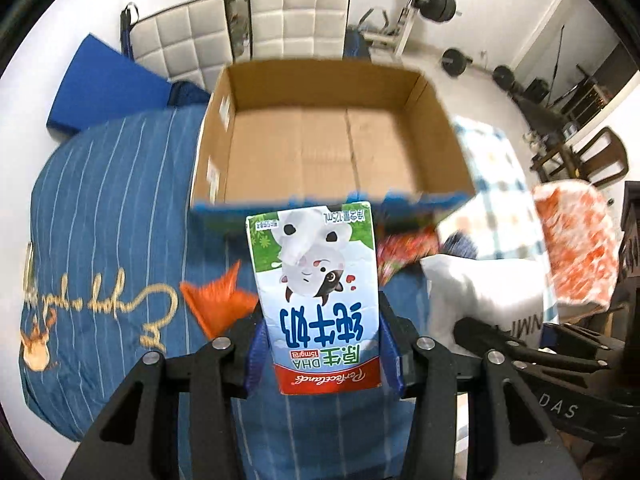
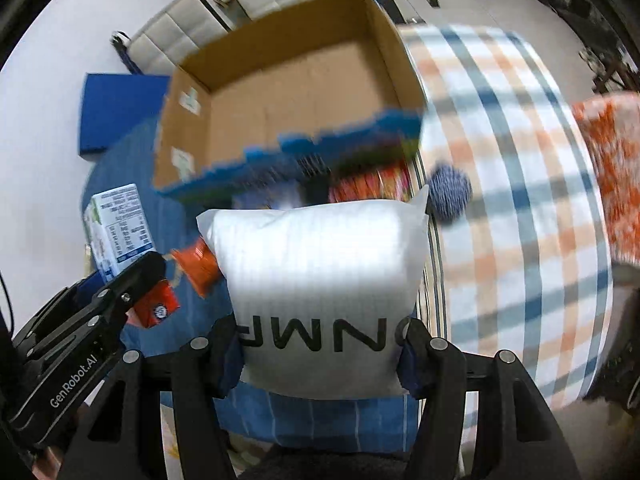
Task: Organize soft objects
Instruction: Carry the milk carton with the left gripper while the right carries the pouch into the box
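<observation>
Milk carton (image 1: pixel 316 300) clamped in left gripper (image 1: pixel 320 344) jaws, white pillow (image 2: pixel 320 288) clamped in right gripper (image 2: pixel 320 356) jaws, both before one empty cardboard box (image 1: pixel 328 136) on bed (image 1: pixel 112 208).

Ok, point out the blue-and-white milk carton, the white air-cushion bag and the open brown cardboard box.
Blue-and-white milk carton (image 1: pixel 318 300): left wrist view, printed front face.
White air-cushion bag (image 2: pixel 320 280): right wrist view, middle of its front.
Open brown cardboard box (image 1: pixel 320 148): left wrist view, bare inner floor.

Both wrist views close, forward along jaws; shared cardboard box (image 1: pixel 332 148) (image 2: pixel 288 96) ahead
</observation>
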`<state>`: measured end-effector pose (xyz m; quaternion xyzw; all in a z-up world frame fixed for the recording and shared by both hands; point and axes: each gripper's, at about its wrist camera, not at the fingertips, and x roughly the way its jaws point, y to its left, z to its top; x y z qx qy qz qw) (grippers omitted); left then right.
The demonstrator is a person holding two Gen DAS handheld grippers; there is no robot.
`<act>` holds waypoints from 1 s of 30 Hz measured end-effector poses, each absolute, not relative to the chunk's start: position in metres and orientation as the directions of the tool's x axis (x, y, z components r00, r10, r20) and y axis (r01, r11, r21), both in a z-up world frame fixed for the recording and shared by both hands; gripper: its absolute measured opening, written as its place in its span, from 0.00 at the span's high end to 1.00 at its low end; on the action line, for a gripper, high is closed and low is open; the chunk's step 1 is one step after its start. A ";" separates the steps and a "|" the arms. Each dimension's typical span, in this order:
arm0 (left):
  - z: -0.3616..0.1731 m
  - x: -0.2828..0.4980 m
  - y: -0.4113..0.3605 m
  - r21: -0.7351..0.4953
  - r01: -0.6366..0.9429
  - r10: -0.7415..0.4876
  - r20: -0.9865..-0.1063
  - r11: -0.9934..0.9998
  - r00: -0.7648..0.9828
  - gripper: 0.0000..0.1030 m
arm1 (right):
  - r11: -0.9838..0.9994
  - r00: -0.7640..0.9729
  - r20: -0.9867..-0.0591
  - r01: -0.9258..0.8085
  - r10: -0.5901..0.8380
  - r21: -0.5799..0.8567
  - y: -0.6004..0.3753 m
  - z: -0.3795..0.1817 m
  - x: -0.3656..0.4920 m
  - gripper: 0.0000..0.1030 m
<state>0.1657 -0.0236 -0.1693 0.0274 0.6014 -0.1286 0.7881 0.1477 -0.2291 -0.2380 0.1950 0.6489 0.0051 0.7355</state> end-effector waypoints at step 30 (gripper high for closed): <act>-0.341 0.482 -0.081 -0.154 0.184 -0.144 -0.987 0.971 -0.066 0.57 | 0.994 0.025 -0.999 0.101 0.036 0.038 -0.228 -0.382 0.488 0.39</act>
